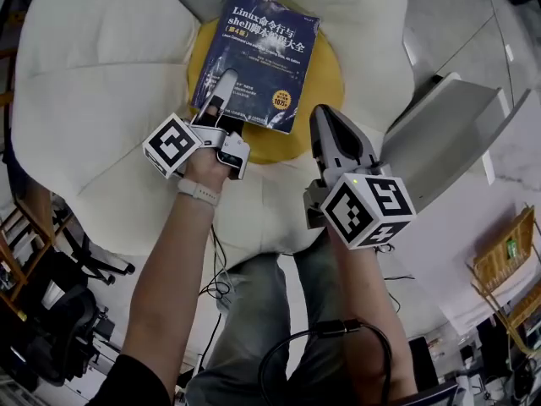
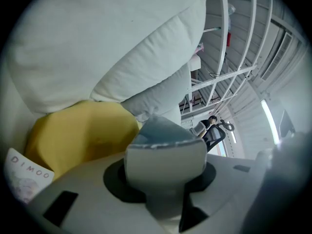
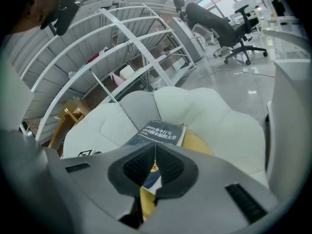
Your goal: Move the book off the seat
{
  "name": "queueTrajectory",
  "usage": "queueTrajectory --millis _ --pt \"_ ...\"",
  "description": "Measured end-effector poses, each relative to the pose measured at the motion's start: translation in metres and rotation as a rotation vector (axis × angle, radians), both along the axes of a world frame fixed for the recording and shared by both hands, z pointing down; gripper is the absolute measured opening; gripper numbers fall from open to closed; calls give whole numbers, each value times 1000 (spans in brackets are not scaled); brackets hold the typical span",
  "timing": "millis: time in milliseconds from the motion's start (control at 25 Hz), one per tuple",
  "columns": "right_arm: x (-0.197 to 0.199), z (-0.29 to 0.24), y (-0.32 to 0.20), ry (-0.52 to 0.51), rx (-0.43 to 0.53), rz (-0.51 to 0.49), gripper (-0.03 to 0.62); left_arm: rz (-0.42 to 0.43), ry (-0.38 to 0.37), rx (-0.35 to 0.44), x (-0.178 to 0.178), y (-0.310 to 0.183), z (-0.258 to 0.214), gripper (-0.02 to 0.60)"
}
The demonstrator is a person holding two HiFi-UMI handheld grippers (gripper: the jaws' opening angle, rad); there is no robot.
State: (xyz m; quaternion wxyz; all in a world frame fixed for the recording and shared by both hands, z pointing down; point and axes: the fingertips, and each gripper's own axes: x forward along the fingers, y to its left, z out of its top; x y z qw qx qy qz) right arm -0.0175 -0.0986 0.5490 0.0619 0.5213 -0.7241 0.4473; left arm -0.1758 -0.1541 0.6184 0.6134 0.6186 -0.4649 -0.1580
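Observation:
A dark blue book [image 1: 258, 57] with white and yellow print lies tilted over the yellow centre cushion [image 1: 317, 83] of a white petal-shaped seat [image 1: 101, 100]. My left gripper [image 1: 215, 108] is shut on the book's near left corner, with its upper finger [image 1: 222, 87] lying on the cover. In the left gripper view the book's blurred edge [image 2: 158, 129] sits just above the lower jaw, with the cushion [image 2: 83, 130] behind. My right gripper [image 1: 325, 134] hovers near the cushion's right side, shut and holding nothing. The right gripper view shows the book [image 3: 161, 132] beyond its closed pads.
A pale grey angled panel [image 1: 448, 129] stands right of the seat. The person's legs [image 1: 254, 328] and a black cable [image 1: 338, 332] are below. A white shelving rack [image 3: 141, 43] and an office chair [image 3: 219, 30] stand behind the seat. A wooden shelf [image 1: 507, 260] is at the right.

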Motion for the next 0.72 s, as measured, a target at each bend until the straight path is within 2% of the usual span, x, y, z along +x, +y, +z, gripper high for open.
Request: queueTrajectory --millis 80,200,360,720 --pt "11 -6 7 15 -2 24 14 24 -8 -5 -1 5 -12 166" --pt "21 -15 19 31 -19 63 14 29 45 -11 -2 16 -33 166" --pt "26 -36 35 60 -21 82 14 48 72 -30 -5 41 -59 166" --pt "35 -89 58 119 15 34 14 97 129 -43 -1 83 -120 166"
